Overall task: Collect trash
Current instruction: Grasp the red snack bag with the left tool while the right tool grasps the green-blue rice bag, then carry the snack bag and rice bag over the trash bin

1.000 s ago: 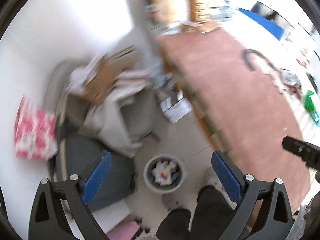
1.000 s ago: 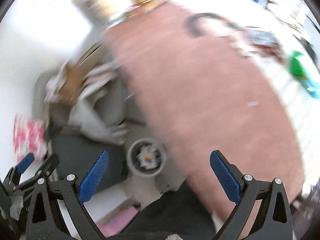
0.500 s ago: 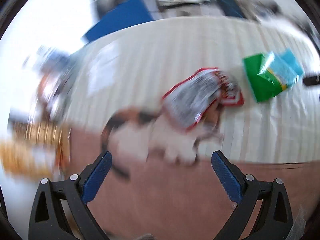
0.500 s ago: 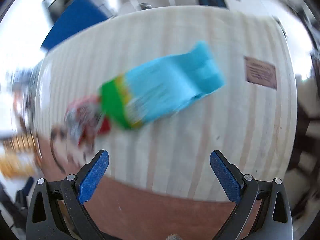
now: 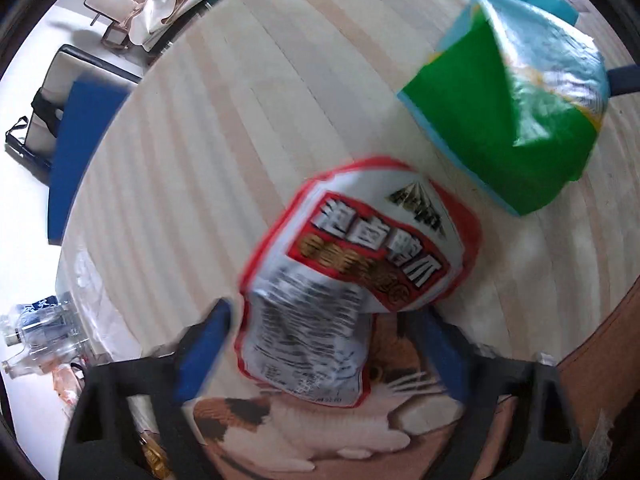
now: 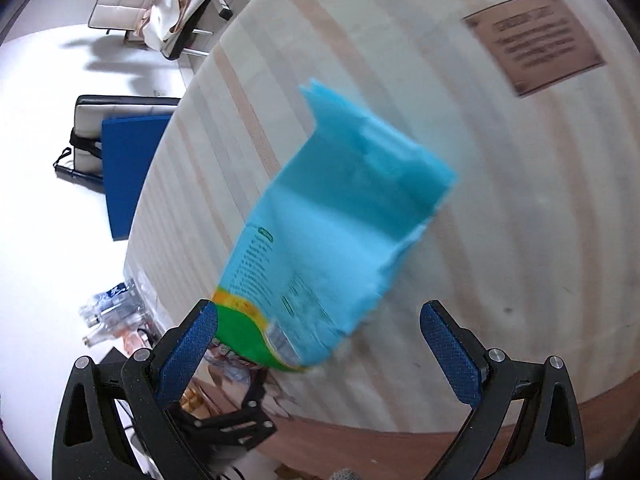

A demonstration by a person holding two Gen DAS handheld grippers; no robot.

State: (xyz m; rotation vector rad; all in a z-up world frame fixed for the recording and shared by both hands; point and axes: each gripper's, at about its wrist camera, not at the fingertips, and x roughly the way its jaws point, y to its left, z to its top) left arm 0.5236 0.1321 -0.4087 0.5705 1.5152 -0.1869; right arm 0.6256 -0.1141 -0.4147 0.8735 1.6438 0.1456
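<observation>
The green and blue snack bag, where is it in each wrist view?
Left wrist view: green and blue snack bag sits upper right on the pale wood table, beyond the red and white wrapper.
Right wrist view: it fills the centre, its green end at the left finger.
Shared landmark: the blue panel off the table's left edge.

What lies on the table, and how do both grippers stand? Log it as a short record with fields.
surface: pale striped wooden table
trash: red-and-white snack bag; blue-and-green bag
left gripper: jaws have just been closing, red-and-white snack bag between them, pads not pressing yet
right gripper: open, near end of blue-and-green bag between its fingers, not gripped
progress: neither bag lifted yet
</observation>
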